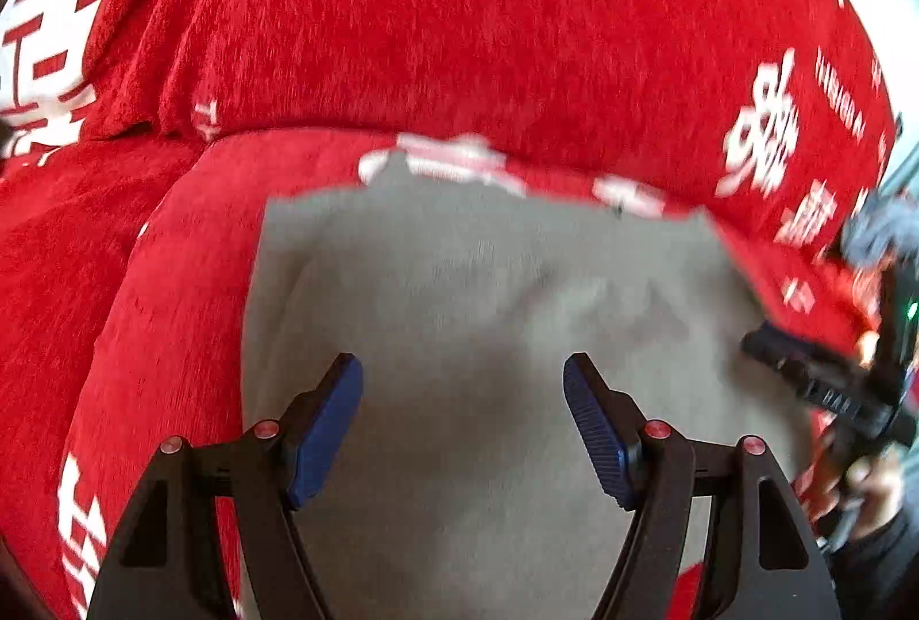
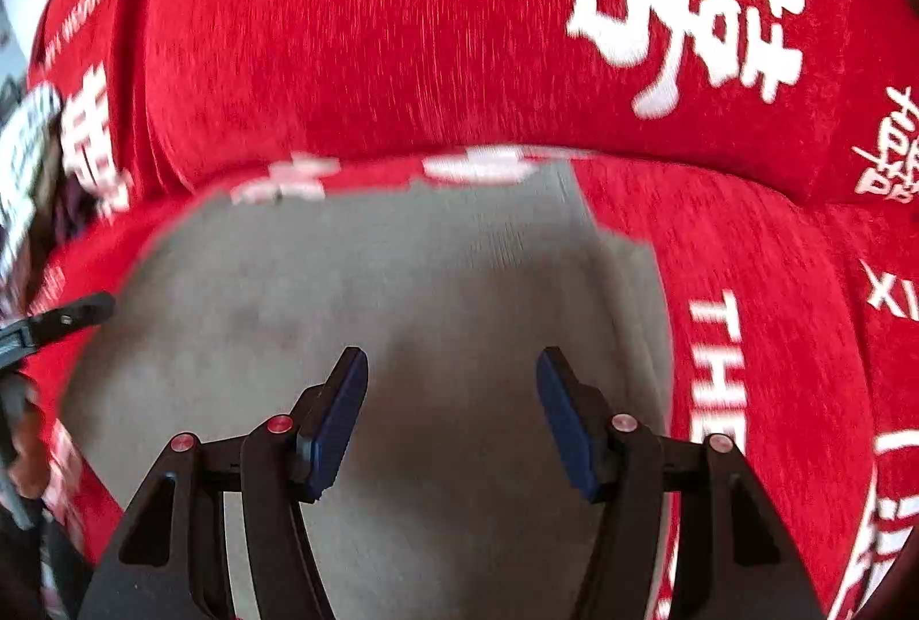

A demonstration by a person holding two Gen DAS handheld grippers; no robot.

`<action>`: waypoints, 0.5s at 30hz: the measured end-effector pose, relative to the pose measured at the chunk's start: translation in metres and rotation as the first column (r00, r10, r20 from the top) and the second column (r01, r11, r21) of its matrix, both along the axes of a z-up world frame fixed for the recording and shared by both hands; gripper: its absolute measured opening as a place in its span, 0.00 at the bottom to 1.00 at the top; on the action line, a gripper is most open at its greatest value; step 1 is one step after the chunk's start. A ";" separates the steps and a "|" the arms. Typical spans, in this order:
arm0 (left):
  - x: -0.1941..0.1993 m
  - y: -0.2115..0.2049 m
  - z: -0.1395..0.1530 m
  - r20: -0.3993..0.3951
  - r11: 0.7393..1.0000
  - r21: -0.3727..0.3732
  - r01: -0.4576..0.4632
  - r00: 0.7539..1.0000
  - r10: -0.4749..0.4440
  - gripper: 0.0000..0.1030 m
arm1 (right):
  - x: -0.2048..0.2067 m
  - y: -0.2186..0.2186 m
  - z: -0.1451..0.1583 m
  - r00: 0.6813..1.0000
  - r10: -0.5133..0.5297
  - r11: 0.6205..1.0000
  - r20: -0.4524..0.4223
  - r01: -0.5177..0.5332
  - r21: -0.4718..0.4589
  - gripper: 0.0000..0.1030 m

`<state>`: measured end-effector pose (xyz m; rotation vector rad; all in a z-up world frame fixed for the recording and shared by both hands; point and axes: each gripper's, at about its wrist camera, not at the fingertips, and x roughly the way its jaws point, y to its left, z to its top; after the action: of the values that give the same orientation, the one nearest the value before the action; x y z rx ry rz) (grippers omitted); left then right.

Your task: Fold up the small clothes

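Hovering over a grey garment, the left gripper has its blue pads spread wide with nothing pinched between them, just cloth underneath. Same deal with the right gripper: jaws apart, empty, pointed down at the grey garment. The piece lies pretty flat on a red sofa cover with white lettering. Further back, the cushion rises behind it. Everything's a bit blurry.
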<state>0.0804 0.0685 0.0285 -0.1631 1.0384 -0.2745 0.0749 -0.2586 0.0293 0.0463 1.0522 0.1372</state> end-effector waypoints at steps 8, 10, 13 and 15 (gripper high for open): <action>-0.062 0.031 0.002 0.053 0.998 -0.008 -0.055 0.997 0.055 0.71 | -0.051 -0.042 0.011 0.991 -0.136 0.989 0.008 0.136 -0.055 0.64; -0.080 0.046 0.004 0.051 0.991 -0.084 -0.105 0.993 0.109 0.71 | -0.065 -0.044 0.019 0.990 -0.137 0.991 0.026 0.137 -0.009 0.64; -0.095 0.068 -0.007 -0.006 0.961 -0.204 -0.186 0.982 0.189 0.71 | -0.080 -0.029 0.028 0.992 -0.116 0.993 0.051 0.116 0.001 0.64; -0.098 0.074 -0.012 -0.036 0.942 -0.264 -0.208 0.978 0.206 0.71 | -0.082 -0.013 0.029 0.994 -0.090 0.996 0.056 0.089 0.016 0.64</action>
<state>-0.0171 0.1427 0.0164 -0.5144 0.9805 -0.2216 -0.0072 -0.2715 0.0581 0.1016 0.9909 0.0639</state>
